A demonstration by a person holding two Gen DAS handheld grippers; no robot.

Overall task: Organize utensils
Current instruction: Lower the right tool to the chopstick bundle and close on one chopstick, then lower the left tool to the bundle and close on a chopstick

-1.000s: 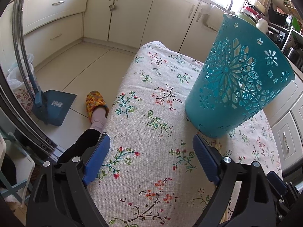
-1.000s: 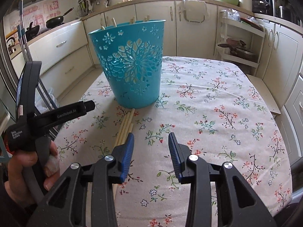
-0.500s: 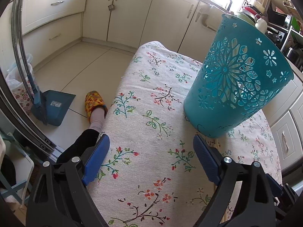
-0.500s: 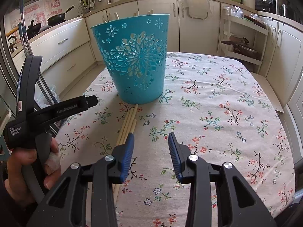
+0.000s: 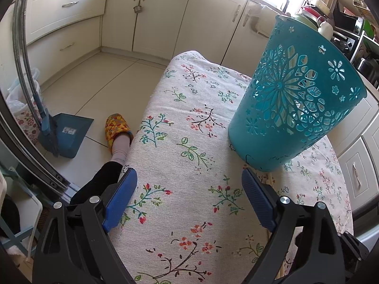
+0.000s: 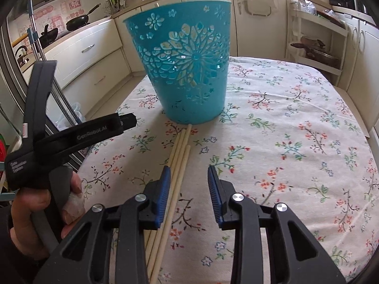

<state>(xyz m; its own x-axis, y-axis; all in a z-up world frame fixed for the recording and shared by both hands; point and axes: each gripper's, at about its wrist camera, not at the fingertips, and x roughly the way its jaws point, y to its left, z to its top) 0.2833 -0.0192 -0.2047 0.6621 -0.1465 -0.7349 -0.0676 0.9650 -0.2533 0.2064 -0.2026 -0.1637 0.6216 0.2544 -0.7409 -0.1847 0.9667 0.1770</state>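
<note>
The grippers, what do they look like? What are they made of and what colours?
Each is a black plastic clamp with two fingers tipped by ribbed blue pads and round silver bolts at the joints. The left gripper and right gripper match. Seen from the side, the left one has white lettering on its black body and a grey trigger handle. The hand on it wears a white wrap on one fingertip.

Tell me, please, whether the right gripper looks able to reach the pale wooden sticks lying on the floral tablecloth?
Probably yes: the right gripper, jaws closing, hangs just above the pale wooden sticks, with nothing between.
</note>
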